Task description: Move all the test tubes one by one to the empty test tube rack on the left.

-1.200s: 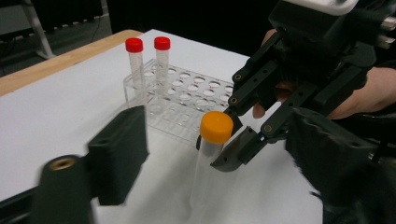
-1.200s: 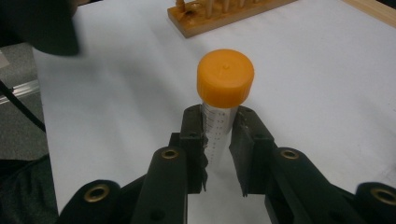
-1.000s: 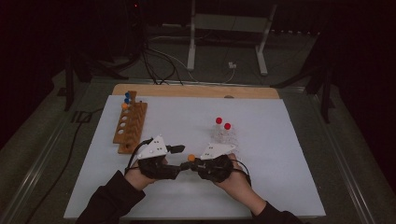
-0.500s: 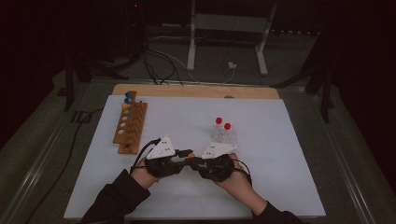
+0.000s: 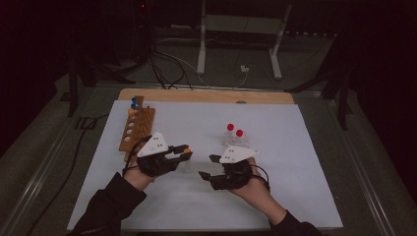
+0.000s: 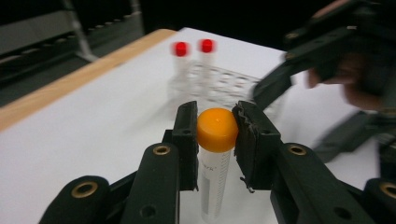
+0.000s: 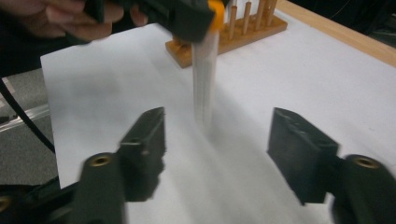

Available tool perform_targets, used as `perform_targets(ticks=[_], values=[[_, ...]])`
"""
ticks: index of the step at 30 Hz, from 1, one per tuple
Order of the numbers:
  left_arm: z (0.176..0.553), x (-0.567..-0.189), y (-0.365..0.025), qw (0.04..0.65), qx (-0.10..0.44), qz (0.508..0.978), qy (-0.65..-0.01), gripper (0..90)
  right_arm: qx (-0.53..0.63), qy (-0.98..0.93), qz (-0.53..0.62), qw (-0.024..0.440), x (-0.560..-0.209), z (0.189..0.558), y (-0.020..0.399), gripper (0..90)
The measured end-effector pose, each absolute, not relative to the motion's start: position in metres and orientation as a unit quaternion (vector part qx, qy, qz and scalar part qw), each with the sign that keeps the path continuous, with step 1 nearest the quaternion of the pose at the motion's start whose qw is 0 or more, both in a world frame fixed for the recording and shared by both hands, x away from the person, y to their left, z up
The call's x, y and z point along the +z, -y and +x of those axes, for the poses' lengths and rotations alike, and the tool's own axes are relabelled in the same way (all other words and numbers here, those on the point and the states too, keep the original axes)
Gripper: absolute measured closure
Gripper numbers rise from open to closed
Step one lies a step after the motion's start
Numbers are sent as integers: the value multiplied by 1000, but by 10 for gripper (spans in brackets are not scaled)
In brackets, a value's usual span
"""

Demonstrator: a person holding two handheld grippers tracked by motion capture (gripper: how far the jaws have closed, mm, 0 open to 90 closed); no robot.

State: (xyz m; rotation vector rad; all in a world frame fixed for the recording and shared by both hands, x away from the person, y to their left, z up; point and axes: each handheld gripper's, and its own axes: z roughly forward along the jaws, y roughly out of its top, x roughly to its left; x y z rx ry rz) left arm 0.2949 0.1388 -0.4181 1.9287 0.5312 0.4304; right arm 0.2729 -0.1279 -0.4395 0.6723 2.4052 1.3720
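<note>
Hands come in from the near edge of the bench (image 5: 295, 196), each holding a tool. The left tool (image 5: 183, 153) is clenched on an orange-capped tube (image 6: 215, 154): in the left gripper view its two black jaws press on either side of the orange cap, and the clear, graduated body of the tube hangs below them, upright. In the high view the tube sits at the left tool's tip, over the white sheet that covers the bench, a little right of the wooden tube rack (image 5: 136, 129).

The right tool (image 5: 207, 167) is released; its jaws have just been opening and nothing lies between them. In the right gripper view they stand wide apart over the bare white sheet, with the tube (image 7: 205, 79) ahead of them, clear of both jaws, its orange cap gripped from above by the left tool (image 7: 187, 18). The two tools lie near each other but apart.

The wooden rack stands at the left side of the bench, with blue- and orange-capped tubes (image 5: 133, 104) in its far holes. A clear plastic rack (image 5: 235, 143) stands just beyond the right tool, carrying two red-capped tubes (image 5: 234, 131) side by side. A bare wooden strip shows along the far edge of the bench
</note>
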Motion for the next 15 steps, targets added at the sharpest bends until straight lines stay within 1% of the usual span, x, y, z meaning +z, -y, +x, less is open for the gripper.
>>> perform_targets(ticks=[4,6,7,10,12,13,15], values=[[302,-410,-159,518,201,795,-245,719,480,-832,238,145,-439,273,128,175],[306,-407,-168,515,212,790,-257,719,479,-830,242,147,-438,274,128,134],[308,-405,-173,513,217,788,-262,719,481,-829,245,149,-438,274,129,99],[314,-401,-185,510,232,781,-277,720,483,-825,252,152,-437,275,130,42],[317,-397,-193,506,242,777,-285,720,485,-822,257,152,-437,276,132,36],[318,-396,-196,505,247,774,-290,719,486,-821,258,150,-437,276,132,10],[322,-392,-203,504,254,770,-298,720,489,-820,256,148,-436,277,134,8]])
